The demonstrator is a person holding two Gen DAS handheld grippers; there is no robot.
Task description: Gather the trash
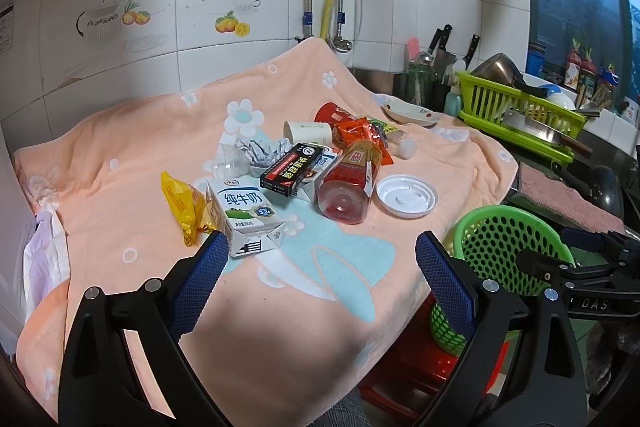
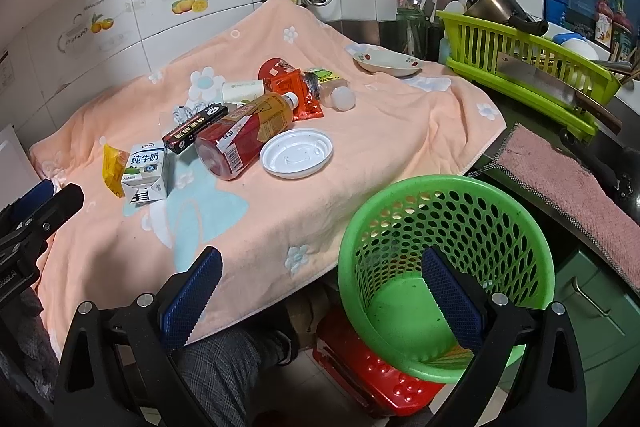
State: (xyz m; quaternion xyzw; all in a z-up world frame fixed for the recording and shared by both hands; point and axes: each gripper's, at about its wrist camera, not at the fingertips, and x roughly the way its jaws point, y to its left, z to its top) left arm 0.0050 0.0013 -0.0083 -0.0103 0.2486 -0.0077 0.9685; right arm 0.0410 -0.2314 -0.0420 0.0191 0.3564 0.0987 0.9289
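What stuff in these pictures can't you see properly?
- Crumpled foil: left view, half hidden behind the black box.
- Red stool: right view, mostly covered by the green basket.
- Basket floor: partly blocked by the right claw.
- Jars by the window: too small to read.

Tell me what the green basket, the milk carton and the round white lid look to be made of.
Green basket: moulded plastic, slightly glossy, judging by its uniform colour and regular punched holes. Milk carton: printed coated paperboard, going by the sharp folded flaps and creased edges at its end. White lid: thin plastic, smooth with a sheen and pressed concentric ridges; it could be a disposable cup or bowl lid.
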